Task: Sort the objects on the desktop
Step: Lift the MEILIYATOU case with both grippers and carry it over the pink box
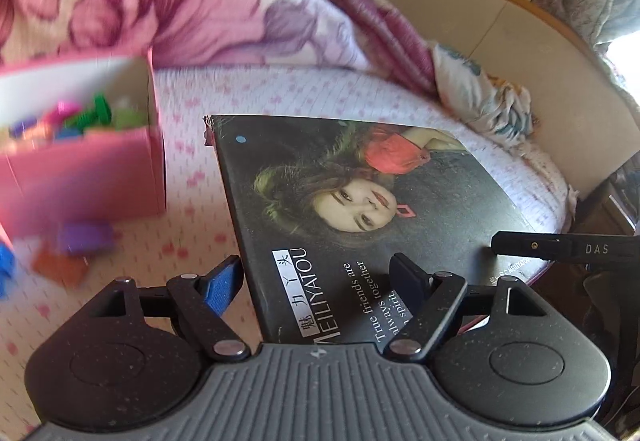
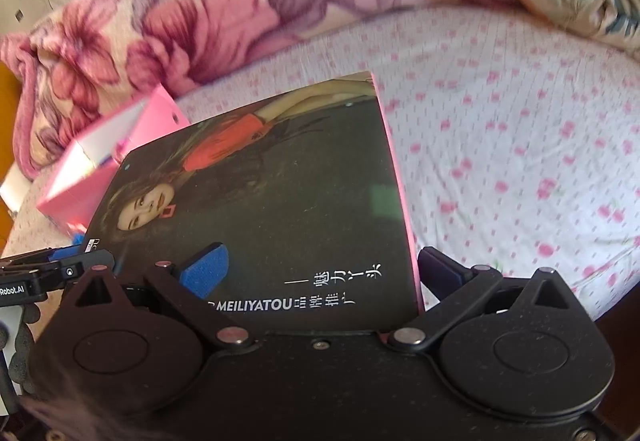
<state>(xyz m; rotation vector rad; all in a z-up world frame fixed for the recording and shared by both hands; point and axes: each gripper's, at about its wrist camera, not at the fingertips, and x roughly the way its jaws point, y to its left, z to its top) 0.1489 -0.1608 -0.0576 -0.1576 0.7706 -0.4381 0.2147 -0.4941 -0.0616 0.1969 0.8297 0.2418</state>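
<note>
Left tongs (image 1: 316,277) are spread wide, one blue-padded finger off the magazine's left edge and the other finger over its cover, nothing pinched. Right tongs (image 2: 320,273) are spread too, and they straddle the magazine (image 2: 256,201) at its right edge: the blue pad sits on the cover, the other finger just past the pink edge. Can't tell if either pad actually touches the paper.

The magazine (image 1: 360,209) is the big thing here. It has a dark glossy cover with a woman in a red top and a red diamond earring, her picture lying sideways, plus "MEILIYATOU" in white with Chinese characters and some English about true friends. One far corner looks a bit torn. It lies flat on the bed sheet (image 2: 520,121), which is white with little pink flowers.

Left of the magazine is an open pink box (image 1: 80,161) with bright plastic bits inside (green, purple, blue, all blurry). A few loose colored pieces (image 1: 76,245) lie on the sheet near the box. Behind the magazine is a bunched-up floral blanket (image 1: 160,1), pink and purple. Right of the magazine, a crumpled cloth (image 1: 484,97) rests against the bed's cream headboard (image 1: 520,41).
</note>
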